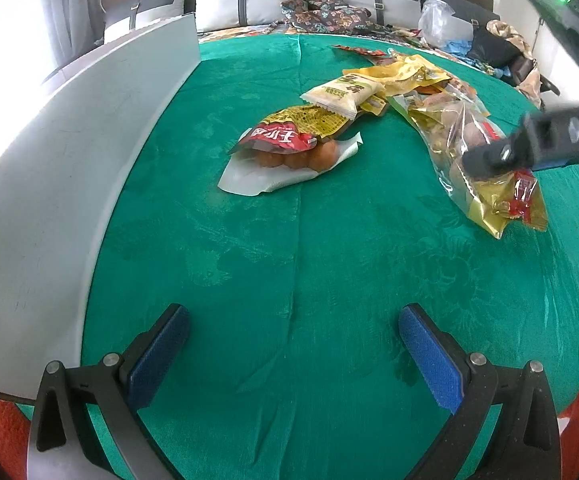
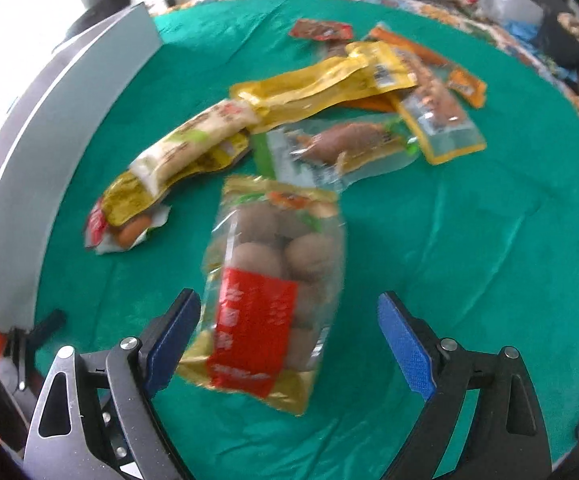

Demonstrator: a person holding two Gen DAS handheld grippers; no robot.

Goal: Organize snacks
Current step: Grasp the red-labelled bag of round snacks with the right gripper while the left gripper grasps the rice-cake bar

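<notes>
A clear bag of round brown snacks with a red label and gold ends lies on the green tablecloth. My right gripper is open, and the bag's near end sits between its blue pads without a grip. Beyond it lie a sausage pack, a pale yellow pack, a long yellow pack, a sweet-potato pack and several orange packs. My left gripper is open over bare cloth, well short of the sausage pack. In that view the right gripper hovers over the clear bag.
A grey upright board runs along the table's left edge. Behind the table is a sofa with grey cushions, patterned fabric and a plastic bag. Open cloth lies in front of the left gripper.
</notes>
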